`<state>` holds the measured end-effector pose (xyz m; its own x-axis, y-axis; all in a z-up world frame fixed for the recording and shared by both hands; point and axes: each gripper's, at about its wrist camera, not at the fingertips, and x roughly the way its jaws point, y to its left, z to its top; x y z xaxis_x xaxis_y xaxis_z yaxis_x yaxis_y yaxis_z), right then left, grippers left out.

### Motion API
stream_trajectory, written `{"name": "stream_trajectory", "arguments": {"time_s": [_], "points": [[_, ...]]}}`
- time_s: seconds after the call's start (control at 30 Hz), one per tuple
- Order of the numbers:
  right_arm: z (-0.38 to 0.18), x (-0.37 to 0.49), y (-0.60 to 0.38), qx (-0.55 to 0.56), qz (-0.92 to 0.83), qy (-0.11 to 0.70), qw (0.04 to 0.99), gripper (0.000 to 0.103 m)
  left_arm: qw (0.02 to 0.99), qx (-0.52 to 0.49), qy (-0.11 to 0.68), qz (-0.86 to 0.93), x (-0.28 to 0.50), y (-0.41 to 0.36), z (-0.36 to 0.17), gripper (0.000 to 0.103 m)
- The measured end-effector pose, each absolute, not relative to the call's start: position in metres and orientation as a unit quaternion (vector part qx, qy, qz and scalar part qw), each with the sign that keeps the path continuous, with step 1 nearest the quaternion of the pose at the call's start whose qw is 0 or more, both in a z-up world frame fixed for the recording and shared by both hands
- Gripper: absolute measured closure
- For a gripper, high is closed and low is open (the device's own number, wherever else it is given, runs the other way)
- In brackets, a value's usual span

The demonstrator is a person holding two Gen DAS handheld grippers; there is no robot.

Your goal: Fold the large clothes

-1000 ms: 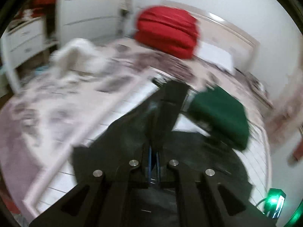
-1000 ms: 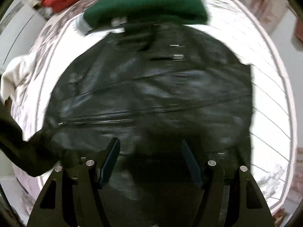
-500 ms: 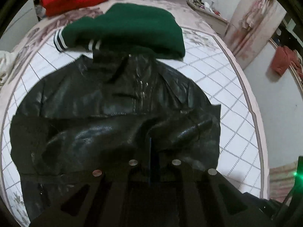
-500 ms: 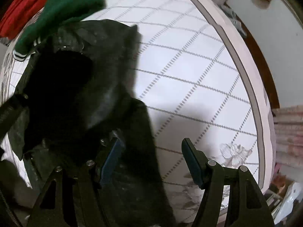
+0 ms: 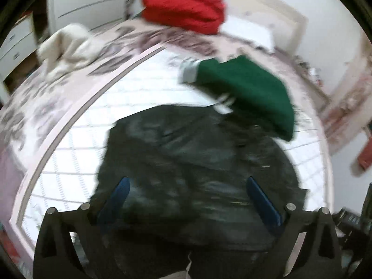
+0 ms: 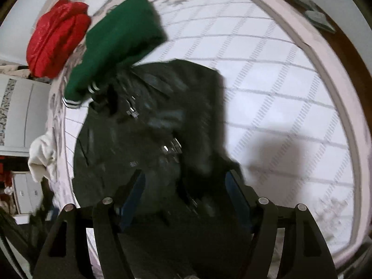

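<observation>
Both views are smeared with motion blur, so the folds and seams of the black leather jacket point(image 5: 197, 162) are hard to read, and its near hem is cut off behind the gripper bodies. It lies on the bed point(image 5: 76, 139), on the white quilted cover, filling the centre of each view. A folded green sweater point(image 5: 251, 93) sits at its 1 o'clock in the left wrist view and overlaps its far edge; a red bundle point(image 5: 183, 4) lies beyond at 12 o'clock, a cream garment point(image 5: 67, 48) at 10 o'clock. The left gripper point(image 5: 188, 197) has its jaws spread wide and opening, over the jacket, gripping nothing. The right gripper point(image 6: 186, 186) has jaws partly spread and opening; jacket leather lies between them, but whether the pads touch it I cannot tell.
</observation>
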<state>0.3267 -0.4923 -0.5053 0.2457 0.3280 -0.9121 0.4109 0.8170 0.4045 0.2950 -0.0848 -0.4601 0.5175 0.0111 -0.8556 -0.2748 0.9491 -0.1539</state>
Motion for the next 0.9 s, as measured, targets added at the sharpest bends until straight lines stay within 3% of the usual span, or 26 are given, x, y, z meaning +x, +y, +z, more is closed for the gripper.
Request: {"name": "stream_trajectory", "arguments": {"time_s": [0.2,0.23,0.27,0.33,0.43,0.63,0.8,0.9], "points": [[-0.565,0.369,-0.440,0.245,0.021,0.687,0.684,0.030,0.794,-0.076,0.573,0.188,0.293,-0.049,-0.510,0.000],[-0.572,0.372,-0.430,0.219,0.027,0.696,0.684,0.036,0.787,-0.078,0.578,0.199,0.290,-0.042,-0.515,0.000],[-0.574,0.373,-0.421,0.192,0.027,0.698,0.689,0.055,0.783,-0.079,0.580,0.209,0.286,-0.036,-0.516,0.000],[-0.567,0.372,-0.407,0.123,0.012,0.688,0.716,0.077,0.779,-0.071,0.580,0.225,0.285,-0.029,-0.517,0.000],[-0.540,0.361,-0.408,0.113,-0.009,0.654,0.748,0.093,0.777,-0.061,0.578,0.240,0.286,-0.023,-0.516,0.000],[-0.482,0.361,-0.449,0.123,-0.076,0.574,0.806,0.096,0.776,-0.075,0.577,0.241,0.319,-0.015,-0.520,0.000],[-0.555,0.379,-0.479,0.163,-0.087,0.664,0.724,0.091,0.744,-0.040,0.625,0.234,0.354,-0.015,-0.582,0.000],[-0.563,0.365,-0.508,0.266,-0.061,0.667,0.693,0.086,0.757,-0.036,0.613,0.222,0.353,-0.014,-0.574,0.000]]}}
